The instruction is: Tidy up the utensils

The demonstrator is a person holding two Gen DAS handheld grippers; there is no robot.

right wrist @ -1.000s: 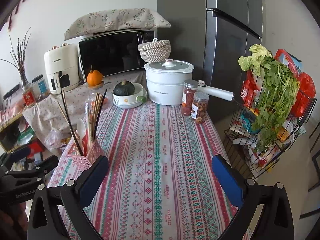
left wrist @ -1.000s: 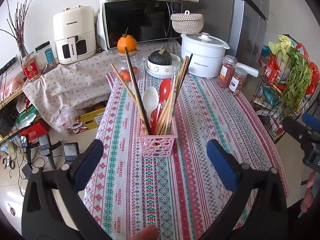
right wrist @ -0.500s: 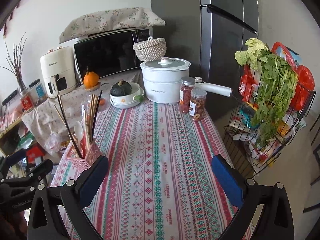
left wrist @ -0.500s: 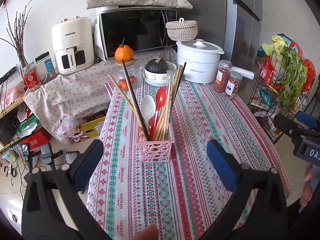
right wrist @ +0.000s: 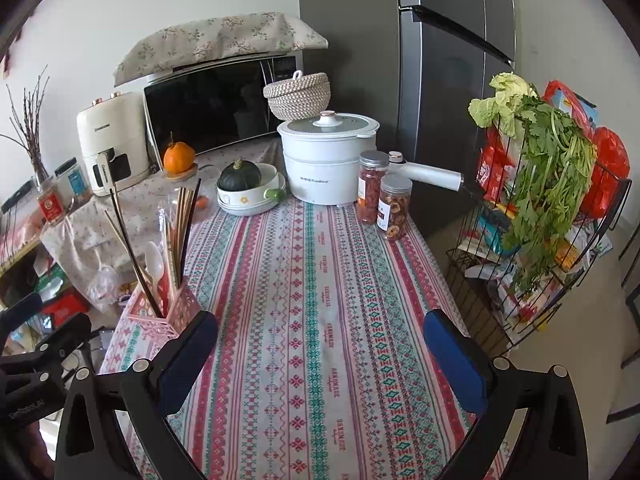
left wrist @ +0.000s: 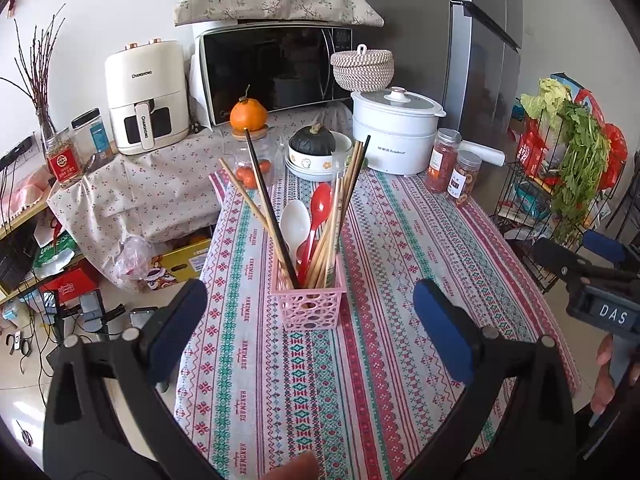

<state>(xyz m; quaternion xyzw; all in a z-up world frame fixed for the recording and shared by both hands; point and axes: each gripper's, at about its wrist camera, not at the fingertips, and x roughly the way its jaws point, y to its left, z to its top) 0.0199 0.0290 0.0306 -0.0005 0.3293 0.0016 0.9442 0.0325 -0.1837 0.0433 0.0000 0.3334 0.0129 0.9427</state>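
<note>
The pink basket (left wrist: 311,307) stands upright on the striped surface (left wrist: 400,264), so the chopsticks (left wrist: 340,220) and two spoons (left wrist: 295,224) lean inside it, seemingly all gathered. The left gripper (left wrist: 310,332) and right gripper (right wrist: 320,356) hang with fingers spread, empty. Bowls (right wrist: 252,200), jars (right wrist: 394,206) and a white pot (right wrist: 328,168) crowd the far end, well apart.

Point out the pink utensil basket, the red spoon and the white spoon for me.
pink utensil basket (left wrist: 310,306): left wrist view, on its perforated front wall.
red spoon (left wrist: 321,201): left wrist view, on its bowl, above the basket.
white spoon (left wrist: 294,220): left wrist view, on its bowl, left of the red one.
</note>
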